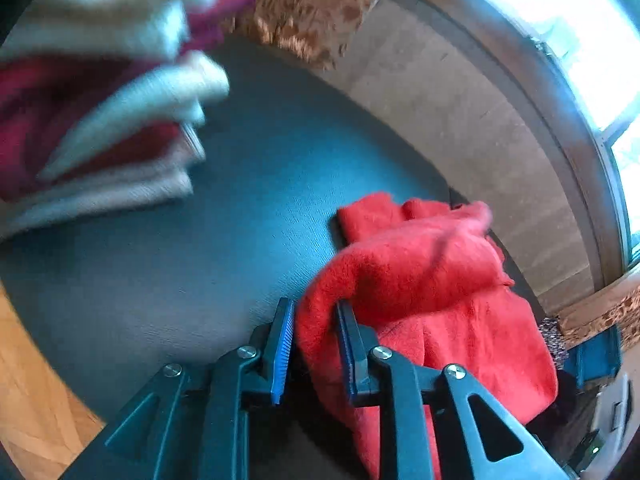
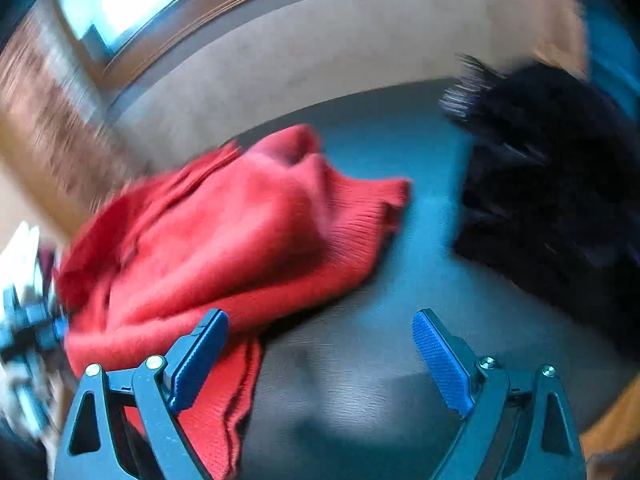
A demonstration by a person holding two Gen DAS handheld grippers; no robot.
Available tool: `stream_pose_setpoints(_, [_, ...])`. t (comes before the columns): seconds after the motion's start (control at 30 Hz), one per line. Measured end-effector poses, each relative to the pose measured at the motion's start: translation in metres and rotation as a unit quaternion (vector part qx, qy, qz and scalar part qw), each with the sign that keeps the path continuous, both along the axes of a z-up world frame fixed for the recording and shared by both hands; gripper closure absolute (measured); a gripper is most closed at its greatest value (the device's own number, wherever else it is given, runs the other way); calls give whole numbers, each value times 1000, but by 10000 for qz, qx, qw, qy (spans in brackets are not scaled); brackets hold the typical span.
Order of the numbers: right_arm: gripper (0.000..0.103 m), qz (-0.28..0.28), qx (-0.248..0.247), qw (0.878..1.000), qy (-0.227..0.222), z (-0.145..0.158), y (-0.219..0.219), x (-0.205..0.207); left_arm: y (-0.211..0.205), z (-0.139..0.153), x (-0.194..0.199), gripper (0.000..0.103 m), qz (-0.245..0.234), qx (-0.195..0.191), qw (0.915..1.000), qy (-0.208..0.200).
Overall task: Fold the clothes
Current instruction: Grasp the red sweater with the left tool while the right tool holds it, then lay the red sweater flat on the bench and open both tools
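Blur smears much of both views: the stack of folded white and maroon clothes (image 1: 100, 128) near the far left of the dark tabletop (image 1: 248, 200) is streaked, and the black garment (image 2: 552, 184) at the table's right side shows only as a dark fuzzy mass, cut off by the frame edge. The red sweater (image 1: 420, 280) lies bunched near the tabletop's far edge, part of it hanging down toward the near side and hidden behind the gripper arms. Between the red sweater and the white stack a wide stretch of bare tabletop stays open, and another clear strip separates the sweater's ribbed hem from the black garment. Wooden floor shows past the table's rounded near-left edge. The left gripper (image 1: 314, 340) points forward low over the table, its fingers pinching a fold of the red sweater between the blue pads. The right gripper (image 2: 320, 356) hovers over bare tabletop with its fingers spread wide, the left finger just overlapping the sweater's edge, holding nothing
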State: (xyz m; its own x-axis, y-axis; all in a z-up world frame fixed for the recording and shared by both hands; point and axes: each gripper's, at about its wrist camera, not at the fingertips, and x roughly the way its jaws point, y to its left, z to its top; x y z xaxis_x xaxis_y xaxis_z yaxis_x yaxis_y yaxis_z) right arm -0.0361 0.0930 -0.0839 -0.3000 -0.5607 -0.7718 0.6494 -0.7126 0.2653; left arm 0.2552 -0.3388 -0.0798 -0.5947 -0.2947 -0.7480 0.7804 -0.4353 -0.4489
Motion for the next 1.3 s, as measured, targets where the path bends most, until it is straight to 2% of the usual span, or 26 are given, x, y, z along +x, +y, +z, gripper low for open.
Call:
stream_pose_setpoints(0.1, [11,1038,271,9942,84,-5,-26,24,18,27,11,82,-105,-501,9983,291])
stream_pose_setpoints(0.17, [12,1681,418,9848,106,-13,-40,42,35,46,6,80,-502,-849,9940,480])
stream_pose_setpoints(0.23, [14,2005,630,9775,145,-23,-71,53,48,52,-17,79,-1051,-990,9882,501])
stream_pose_setpoints(0.3, [8,1967,785,9772,130,-33,-85,55,63,47,-47,79,-1677,-1025,9803,220])
stream_pose_setpoints(0.33, [3,1893,813,9785,101,-35,-91,55,64,41,-55,79,-1906,-1000,9766,44])
stream_pose_setpoints(0.37, [2,1854,852,9790,32,-34,-96,57,65,35,-64,79,-2084,-975,9731,-136])
stream_pose_setpoints(0.5, [0,1643,829,9824,-327,-32,-90,71,50,-19,-110,79,-2162,-683,9685,-1028])
stream_pose_setpoints(0.57, [0,1599,796,9828,-465,-30,-80,87,38,-29,-124,79,-2069,-779,9667,-1289])
stream_pose_setpoints(0.67, [0,1725,293,9773,-1192,-29,-75,109,20,-32,-142,79,-1949,-1119,9613,-1596])
stream_pose_setpoints(0.77, [0,2012,-350,9500,-2362,-42,-80,127,1,-34,-159,79,-1838,-1389,9552,-1857])
stream_pose_setpoints(0.83, [2,2200,-482,9380,-2637,-45,-85,132,-15,-28,-165,79,-1829,-1259,9575,-1843])
stream_pose_setpoints(0.9, [2,2231,-506,9397,-2543,-35,-83,127,-24,-15,-159,79,-1781,-1253,9633,-1570])
stream_pose_setpoints(1.0, [2,1937,-976,9483,-2316,-8,-67,98,-21,0,-139,79,-1737,-1256,9714,-1023])
stream_pose_setpoints(1.07, [2,1639,-1006,9643,-1820,7,-61,74,-10,4,-120,79,-1755,-1111,9758,-682])
stream_pose_setpoints(1.13, [2,1261,-823,9789,-1383,13,-52,46,8,9,-101,78,-1781,-986,9781,-422])
stream_pose_setpoints(1.23, [2,824,-517,9910,-923,11,-49,12,27,-1,-93,78,-1853,-858,9783,-363])
stream_pose_setpoints(1.3, [2,650,-223,9931,-949,-1,-45,-10,34,-10,-91,78,-1884,-786,9772,-578])
